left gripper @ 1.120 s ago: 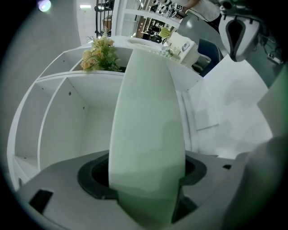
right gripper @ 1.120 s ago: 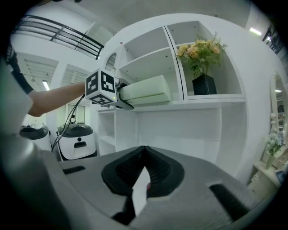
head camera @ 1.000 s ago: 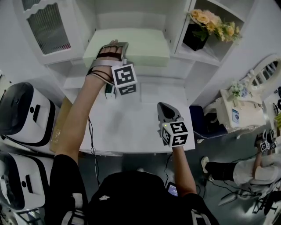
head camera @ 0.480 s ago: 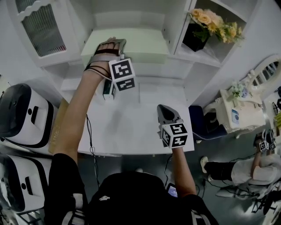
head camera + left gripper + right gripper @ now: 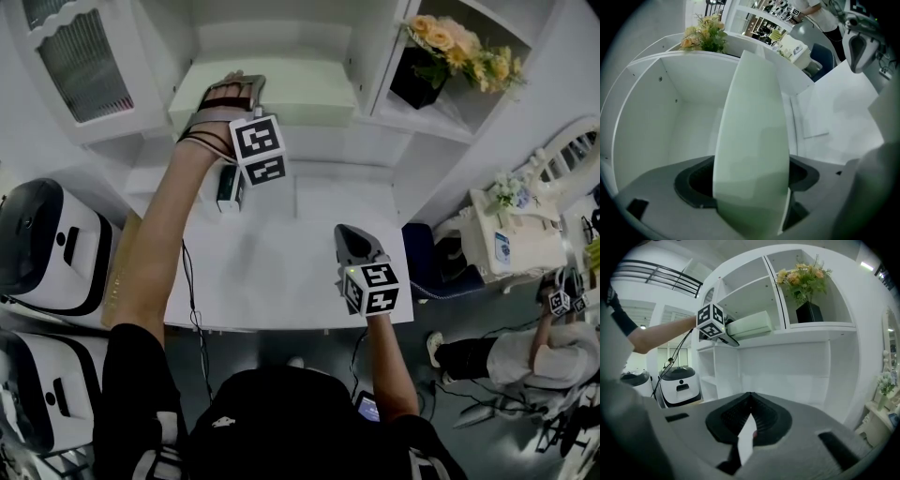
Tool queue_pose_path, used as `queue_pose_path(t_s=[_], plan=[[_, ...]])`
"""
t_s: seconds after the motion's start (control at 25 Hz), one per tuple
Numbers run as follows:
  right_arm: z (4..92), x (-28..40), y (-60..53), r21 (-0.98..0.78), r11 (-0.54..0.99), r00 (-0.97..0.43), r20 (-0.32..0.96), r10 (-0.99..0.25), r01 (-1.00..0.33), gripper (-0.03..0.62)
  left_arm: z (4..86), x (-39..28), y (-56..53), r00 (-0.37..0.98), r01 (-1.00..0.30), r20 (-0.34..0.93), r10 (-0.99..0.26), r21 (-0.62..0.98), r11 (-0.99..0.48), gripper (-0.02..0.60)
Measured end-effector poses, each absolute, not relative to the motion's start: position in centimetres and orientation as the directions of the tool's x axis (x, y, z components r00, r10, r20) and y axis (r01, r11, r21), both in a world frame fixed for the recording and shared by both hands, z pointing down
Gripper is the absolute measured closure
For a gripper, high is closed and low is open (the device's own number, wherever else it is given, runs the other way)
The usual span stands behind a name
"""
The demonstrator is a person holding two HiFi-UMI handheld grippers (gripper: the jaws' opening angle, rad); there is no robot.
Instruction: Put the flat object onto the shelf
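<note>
A white shelving unit (image 5: pixel 375 141) stands behind the white tabletop (image 5: pixel 281 272) and is split into open compartments. The middle compartment holds the pale green flat object (image 5: pixel 300 89), which lies flat on the shelf board and takes up most of its width, with its near left corner at the shelf's front edge. The compartment to its right holds a black pot (image 5: pixel 417 80) of yellow and peach flowers (image 5: pixel 459 47). The left tool (image 5: pixel 246 86) reaches in at that left corner with the flat object between its jaws, which are opening and stand spread to either side of the slab. The right tool (image 5: pixel 345 232) hangs over the tabletop's right part, well apart from the shelf, jaws pressed together, with a thin white sliver I cannot identify at their seam
</note>
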State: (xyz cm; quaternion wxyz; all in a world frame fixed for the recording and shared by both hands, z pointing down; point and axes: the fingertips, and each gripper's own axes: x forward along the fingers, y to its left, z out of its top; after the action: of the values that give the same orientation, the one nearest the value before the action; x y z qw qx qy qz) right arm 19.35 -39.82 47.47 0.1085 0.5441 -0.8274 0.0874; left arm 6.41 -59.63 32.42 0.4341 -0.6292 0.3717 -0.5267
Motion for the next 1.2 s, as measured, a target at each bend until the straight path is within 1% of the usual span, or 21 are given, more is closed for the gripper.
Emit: queue_pose_path(t_s=[0.32,0.8,1.2], plan=[[48.3,20.2,-39.6,-0.032,0.383,-0.375,0.290,-0.880,-0.923,0.599,32.6,6.5,-60.7,0.151,-0.015,0.345,-0.926,-0.936,-0.351,0.167],[49.2,19.8,-39.4,-0.045,0.392,-0.386,0.299,-0.872,-0.919,0.599,32.5,6.1,-62.1,0.131,0.006,0.302,-0.944,-0.953,-0.304,0.167],[50.0,20.0,-39.8,-0.051,0.390,-0.385,0.317,-0.867,-0.920,0.598,32.6,5.8,-63.4,0.122,-0.015,0.325,-0.938,-0.944,-0.329,0.167]])
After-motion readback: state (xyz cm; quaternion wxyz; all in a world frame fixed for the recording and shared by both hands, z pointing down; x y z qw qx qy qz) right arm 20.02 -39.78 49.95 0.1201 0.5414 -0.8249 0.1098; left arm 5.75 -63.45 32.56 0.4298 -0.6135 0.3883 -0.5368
